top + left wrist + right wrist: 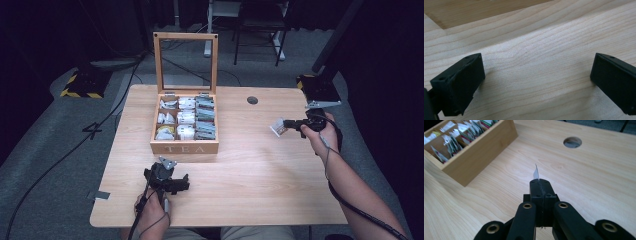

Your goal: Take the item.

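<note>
High view shows the right gripper (pixel 286 124) at middle right, jaws closed on one tea bag (pixel 277 127) held over the table (pixel 260 170), well apart from the box (pixel 184 146). Only a thin edge is pinched, so I think it may slip. One box, nine compartments; left gripper (pixel 537 80) is open, empty.

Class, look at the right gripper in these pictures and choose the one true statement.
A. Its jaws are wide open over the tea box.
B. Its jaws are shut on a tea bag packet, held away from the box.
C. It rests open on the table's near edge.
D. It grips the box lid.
B: the right gripper has its jaws closed on a tea bag packet, off to the side of the tea box.
</note>
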Demonstrator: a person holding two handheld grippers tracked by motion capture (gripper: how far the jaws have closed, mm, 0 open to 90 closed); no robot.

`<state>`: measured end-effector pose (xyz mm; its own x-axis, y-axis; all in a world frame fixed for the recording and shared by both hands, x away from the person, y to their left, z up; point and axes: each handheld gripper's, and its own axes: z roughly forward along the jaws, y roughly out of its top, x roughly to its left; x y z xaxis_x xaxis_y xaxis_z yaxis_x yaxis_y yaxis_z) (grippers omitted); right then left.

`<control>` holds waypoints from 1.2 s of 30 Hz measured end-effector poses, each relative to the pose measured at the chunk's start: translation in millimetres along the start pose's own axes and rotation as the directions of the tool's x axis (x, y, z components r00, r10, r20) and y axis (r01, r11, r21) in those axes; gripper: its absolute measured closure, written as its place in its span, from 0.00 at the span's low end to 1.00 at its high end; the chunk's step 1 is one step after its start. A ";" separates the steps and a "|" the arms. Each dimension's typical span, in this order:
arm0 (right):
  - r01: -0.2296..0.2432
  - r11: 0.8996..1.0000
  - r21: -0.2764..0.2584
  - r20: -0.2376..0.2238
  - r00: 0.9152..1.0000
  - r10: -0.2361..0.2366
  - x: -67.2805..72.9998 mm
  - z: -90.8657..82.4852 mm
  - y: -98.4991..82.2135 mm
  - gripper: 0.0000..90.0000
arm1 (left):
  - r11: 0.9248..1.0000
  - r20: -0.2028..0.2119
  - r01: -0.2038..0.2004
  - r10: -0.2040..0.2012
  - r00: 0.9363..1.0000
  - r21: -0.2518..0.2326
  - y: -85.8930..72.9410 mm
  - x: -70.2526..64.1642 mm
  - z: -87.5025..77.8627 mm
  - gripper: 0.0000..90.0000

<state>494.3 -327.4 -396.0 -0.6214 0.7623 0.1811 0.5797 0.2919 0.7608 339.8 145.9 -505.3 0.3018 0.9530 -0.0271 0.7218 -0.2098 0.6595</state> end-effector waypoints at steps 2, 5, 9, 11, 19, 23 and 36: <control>-0.013 1.000 0.013 0.002 1.000 0.013 -4.4 2.1 -6.1 1.00 | 1.000 0.000 0.000 0.000 1.000 0.000 0.0 0.0 0.0 0.00; -0.027 0.999 0.032 0.004 1.000 0.027 -8.6 4.7 -12.9 1.00 | 1.000 0.000 -0.002 0.002 1.000 0.000 0.0 0.1 0.0 0.00; -0.050 0.997 0.056 0.000 0.999 0.050 -13.8 8.8 -21.5 1.00 | 1.000 0.000 -0.002 0.002 1.000 0.000 0.0 0.1 0.0 0.00; -0.060 0.996 0.062 -0.004 0.998 0.060 -15.7 10.0 -24.1 1.00 | 1.000 0.000 -0.002 0.002 1.000 0.000 0.0 0.1 0.0 0.00; -0.096 0.991 0.094 0.000 0.995 0.096 -23.2 14.4 -33.7 1.00 | 1.000 0.000 -0.001 0.001 1.000 0.000 0.0 0.1 0.0 0.00; -0.109 0.989 0.104 0.018 0.994 0.108 -26.5 16.0 -37.4 0.99 | 1.000 -0.001 0.000 0.000 1.000 0.000 0.0 0.0 0.0 0.00; -0.115 0.993 0.010 0.078 0.990 0.114 -37.9 13.7 -42.1 0.55 | 1.000 0.000 0.000 0.000 1.000 0.000 0.0 0.0 0.0 0.00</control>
<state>500.6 -360.7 -443.5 -0.5083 0.8331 0.2180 0.6527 0.2075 0.7287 339.8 145.9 -505.3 0.3017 0.9530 -0.0270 0.7218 -0.2098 0.6596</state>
